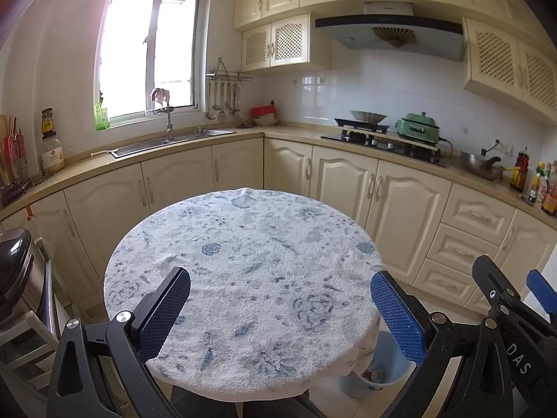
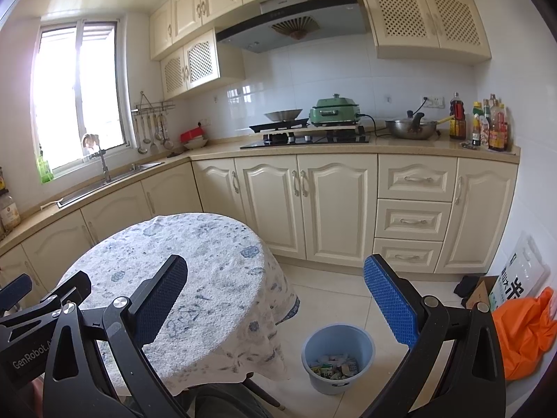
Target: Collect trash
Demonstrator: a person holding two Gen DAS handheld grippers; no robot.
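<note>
Half-hidden behind table (image 1: 243, 278) – bin (image 1: 383, 379) of scraps (image 2: 334, 365); left gripper (image 1: 280, 308), right gripper (image 2: 275, 304) raised, both spread, empty.

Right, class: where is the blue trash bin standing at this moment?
In the right wrist view, the blue trash bin stands on the tiled floor, just right of the cloth-covered round table, holding wrappers.

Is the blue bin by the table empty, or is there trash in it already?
Not empty. The blue bin stands upright on the floor with a layer of crumpled wrappers across its bottom, well below the rim.
</note>
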